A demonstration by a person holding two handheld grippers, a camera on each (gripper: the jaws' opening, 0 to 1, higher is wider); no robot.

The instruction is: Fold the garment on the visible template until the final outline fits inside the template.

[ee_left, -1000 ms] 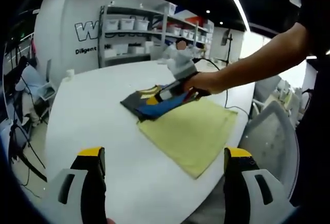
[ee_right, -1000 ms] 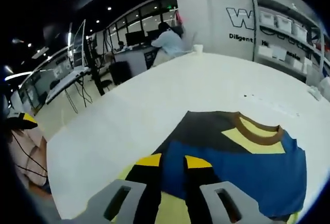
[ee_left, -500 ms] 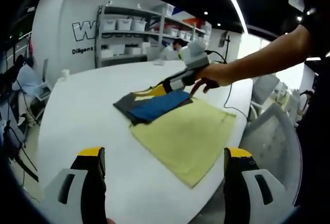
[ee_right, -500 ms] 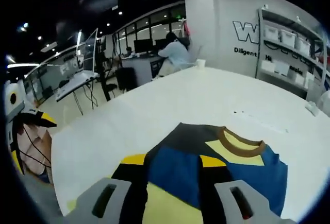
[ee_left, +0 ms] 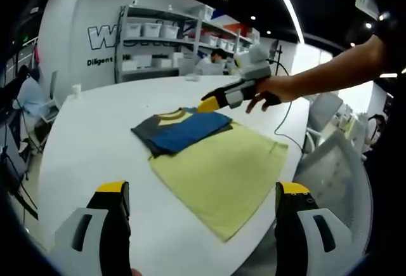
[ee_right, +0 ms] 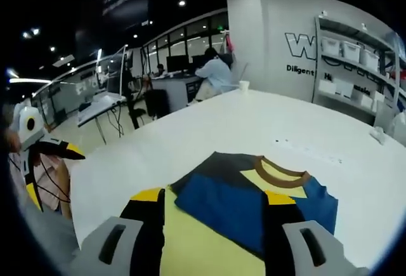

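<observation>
Left gripper [ee_left: 196,216], frame bottom: fingers wide apart, empty, held back off the desk [ee_left: 95,155]. Mid-frame: yellow template [ee_left: 219,168]. Folded shirt [ee_left: 181,129] overlaps its far edge, not yet inside. Beyond it, right gripper [ee_left: 206,103] hovers above the shirt, fingers spread, empty, likely repositioning.

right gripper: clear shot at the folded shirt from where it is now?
Probably yes. The right gripper hangs open just above the folded shirt, apart from it, with nothing between them; the left gripper is back at the table's near edge.
</observation>
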